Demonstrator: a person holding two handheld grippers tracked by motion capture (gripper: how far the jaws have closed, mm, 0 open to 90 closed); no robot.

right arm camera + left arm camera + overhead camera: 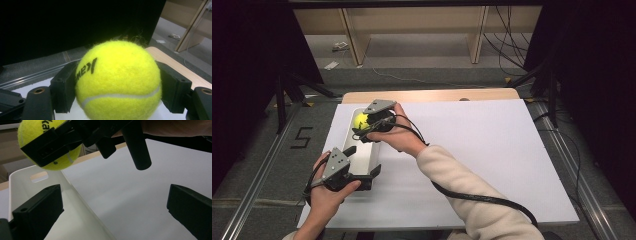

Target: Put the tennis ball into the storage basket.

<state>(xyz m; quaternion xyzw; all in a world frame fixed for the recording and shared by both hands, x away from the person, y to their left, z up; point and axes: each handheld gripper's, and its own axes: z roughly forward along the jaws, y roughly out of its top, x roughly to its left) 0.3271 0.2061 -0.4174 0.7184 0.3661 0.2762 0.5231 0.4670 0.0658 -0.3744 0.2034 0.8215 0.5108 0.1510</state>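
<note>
1. White surface [492, 150] spread over a wooden top, seen from the high view; dark floor and pale wooden shelving beyond at 12 o'clock.
2. White bin [362, 152] lying toward 9 o'clock on the surface, long axis running from 6 to 12 o'clock.
3. Right gripper [362, 125] reaching across to the 12 o'clock end of the bin, held by the right hand [399, 135] in a cream sleeve, grey plate on top.
4. Clamped between its two jaws: a yellow tennis ball [118, 82], pressed on both sides in the right gripper view, black lettering at 10 o'clock on its face, white seam curving across the lower part.
5. Same ball hanging above the far end of the bin in the left gripper view [47, 142], clear of the bin's rim.
6. Left gripper [374, 175] at the 6 o'clock end of the bin, gripped by the left hand [327, 192].
7. Jaws spread wide with nothing between them; in the left gripper view, one jaw inside the bin [30, 182], the other over the bare surface, the bin's side wall passing between.
</note>
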